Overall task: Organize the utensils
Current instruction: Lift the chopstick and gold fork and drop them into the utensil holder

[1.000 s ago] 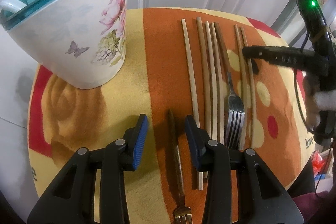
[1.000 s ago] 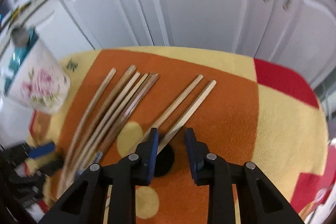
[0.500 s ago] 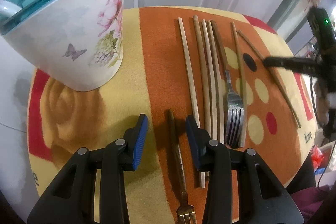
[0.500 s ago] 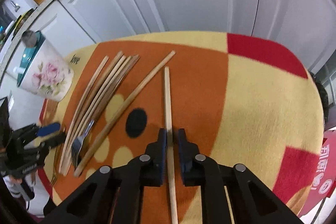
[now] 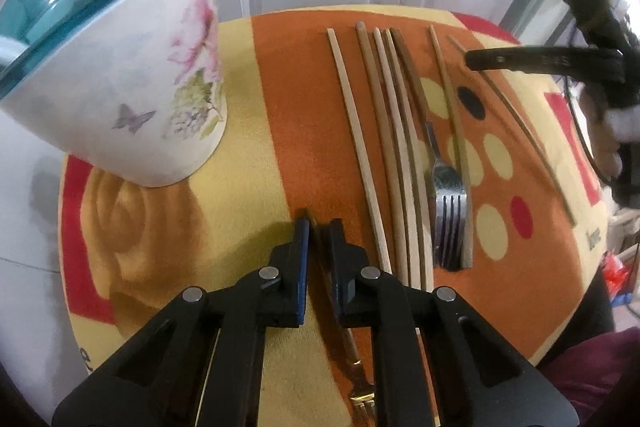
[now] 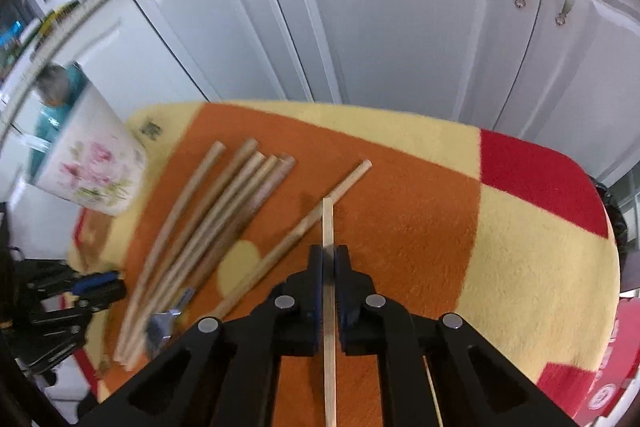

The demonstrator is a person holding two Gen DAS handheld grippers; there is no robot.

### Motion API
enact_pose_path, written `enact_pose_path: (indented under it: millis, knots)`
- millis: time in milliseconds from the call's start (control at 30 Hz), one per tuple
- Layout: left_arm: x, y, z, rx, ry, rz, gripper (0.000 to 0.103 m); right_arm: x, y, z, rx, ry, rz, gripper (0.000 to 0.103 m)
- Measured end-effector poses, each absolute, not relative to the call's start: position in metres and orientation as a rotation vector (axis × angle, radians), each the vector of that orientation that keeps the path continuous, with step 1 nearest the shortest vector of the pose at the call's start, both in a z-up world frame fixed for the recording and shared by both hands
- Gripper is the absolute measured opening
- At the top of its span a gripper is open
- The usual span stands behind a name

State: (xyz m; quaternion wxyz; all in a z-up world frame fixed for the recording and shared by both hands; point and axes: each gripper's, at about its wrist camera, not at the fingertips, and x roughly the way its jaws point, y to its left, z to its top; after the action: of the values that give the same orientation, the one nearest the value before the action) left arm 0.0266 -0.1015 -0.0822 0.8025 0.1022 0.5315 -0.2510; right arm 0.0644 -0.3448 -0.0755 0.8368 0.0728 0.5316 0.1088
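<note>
My left gripper [image 5: 319,223] points down at the cloth, its jaws closing on the dark handle of a gold-tined fork [image 5: 348,339], which lies flat between the pads. My right gripper [image 6: 329,250] is closing tight on a pale chopstick [image 6: 328,223]; in the left wrist view that chopstick [image 5: 520,123] slants away from the others. Several chopsticks [image 5: 384,131] lie side by side on the orange band, with a silver fork [image 5: 448,211] and a single chopstick [image 5: 452,123] beside them. A floral holder with a teal rim [image 5: 132,67] stands at the left.
A yellow, orange and red cloth [image 5: 304,99] covers the small round table, whose edges are close on all sides. White cabinet doors [image 6: 400,7] stand just behind it. A person's hand [image 5: 624,119] holds the right gripper at the table's right edge.
My left jaws went from wide apart to closed around the dark fork handle. My right gripper closed on one chopstick and swung it away from its neighbour.
</note>
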Motion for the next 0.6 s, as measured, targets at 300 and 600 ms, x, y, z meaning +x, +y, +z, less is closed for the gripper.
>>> enact_pose_path:
  millis: [300,600]
  knots:
    - [0.009,-0.073,-0.03,0.047,1.021,-0.589,0.005,0.007,-0.358,-0.008,0.252,0.954,0.315,0.005]
    - [-0.015,-0.057,0.014,0.002,0.917,-0.599,0.004,-0.033,-0.344,0.042,0.277,0.811,0.377,0.005]
